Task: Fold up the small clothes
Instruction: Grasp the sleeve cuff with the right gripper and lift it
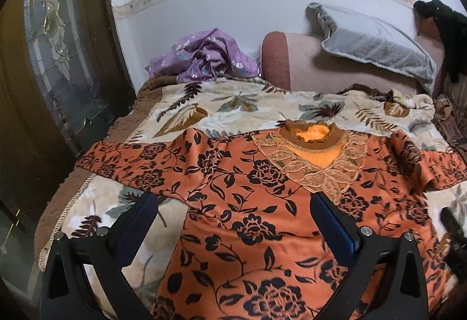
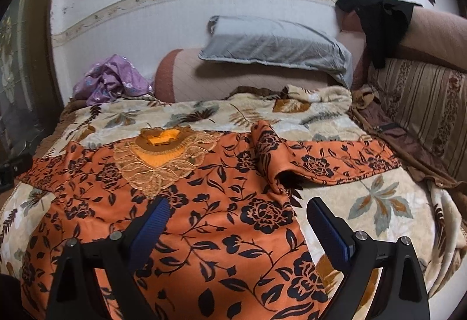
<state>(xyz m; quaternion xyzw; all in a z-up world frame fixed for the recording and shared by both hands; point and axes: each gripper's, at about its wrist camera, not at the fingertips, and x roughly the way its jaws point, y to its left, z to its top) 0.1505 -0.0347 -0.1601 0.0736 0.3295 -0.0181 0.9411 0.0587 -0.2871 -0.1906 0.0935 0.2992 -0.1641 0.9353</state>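
An orange top with black flowers [image 1: 248, 203] [image 2: 210, 203] lies spread flat on the leaf-print blanket [image 1: 221, 107] [image 2: 379, 203], collar and lace yoke [image 1: 315, 156] [image 2: 163, 156] at the far side. Its left sleeve [image 1: 125, 162] stretches out flat; the right sleeve [image 2: 335, 162] has a rumpled fold near the shoulder. My left gripper [image 1: 233, 203] hovers open over the top's left side, nothing between its blue pads. Over the garment's right edge my right gripper [image 2: 238, 209] stands open and empty too.
A purple crumpled cloth [image 1: 204, 57] [image 2: 113, 83] lies at the blanket's far left. A grey pillow [image 1: 376, 42] [image 2: 277, 42] leans on the pink bolster [image 1: 292, 63]. A black garment [image 2: 379, 25] hangs over the striped cushion back at right. A dark wooden door [image 1: 58, 57] stands left.
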